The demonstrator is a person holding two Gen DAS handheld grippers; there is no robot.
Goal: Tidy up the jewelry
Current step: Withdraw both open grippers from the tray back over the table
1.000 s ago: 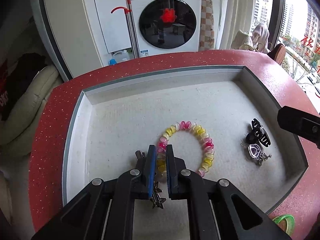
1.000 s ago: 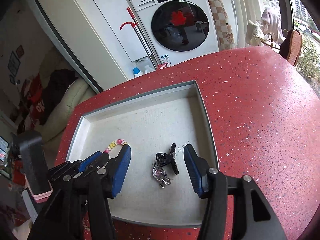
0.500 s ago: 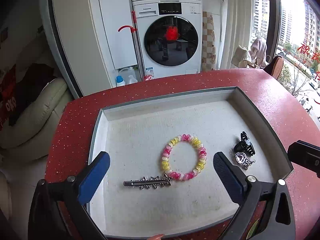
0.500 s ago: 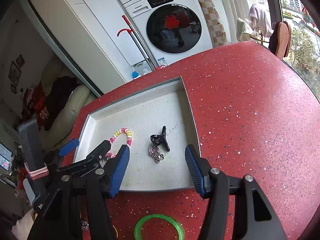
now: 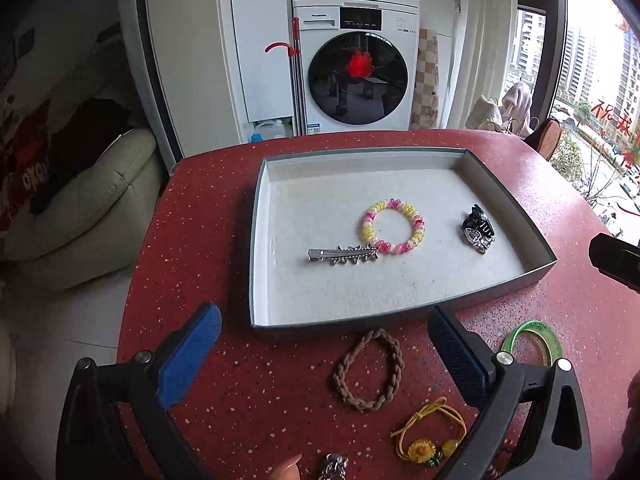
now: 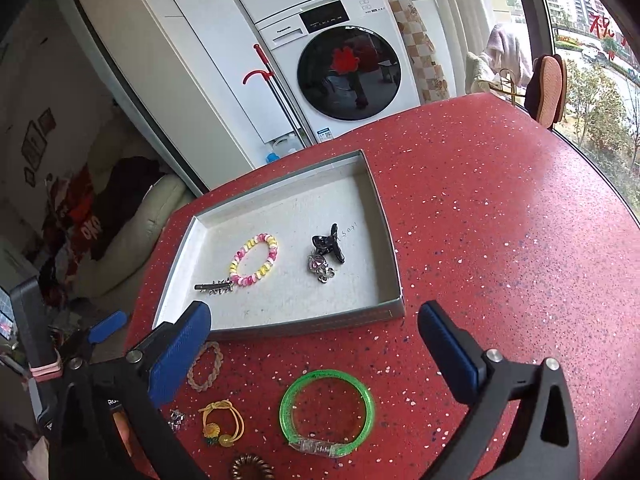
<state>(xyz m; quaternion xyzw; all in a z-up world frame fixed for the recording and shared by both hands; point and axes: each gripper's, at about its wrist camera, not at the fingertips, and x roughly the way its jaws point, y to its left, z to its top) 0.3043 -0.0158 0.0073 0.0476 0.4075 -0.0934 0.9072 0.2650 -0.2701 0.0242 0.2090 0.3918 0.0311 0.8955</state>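
A grey tray (image 5: 256, 240) (image 6: 384, 216) lies on the red table. In it are a pink and yellow bead bracelet (image 5: 394, 226) (image 6: 253, 260), a silver hair clip (image 5: 342, 255) (image 6: 214, 286), a black claw clip (image 5: 478, 220) (image 6: 330, 242) and a silver charm (image 5: 478, 240) (image 6: 320, 269). On the table in front of the tray lie a brown braided band (image 5: 370, 370) (image 6: 206, 366), a yellow flower hair tie (image 5: 430, 436) (image 6: 220, 424) and a green bangle (image 5: 532, 340) (image 6: 326, 414). My left gripper (image 5: 324, 356) is open and empty above the braided band. My right gripper (image 6: 314, 346) is open and empty above the green bangle.
A brown spiral hair tie (image 6: 252, 468) and a small silver piece (image 5: 334, 466) (image 6: 176, 418) lie at the table's near edge. A washing machine (image 5: 356, 64) stands beyond the table, a cream sofa (image 5: 80, 208) to the left, and a window at the right.
My left gripper let go of the bead bracelet, opened wide and drew back out of the tray. My right gripper also drew back to the loose pieces in front of the tray.
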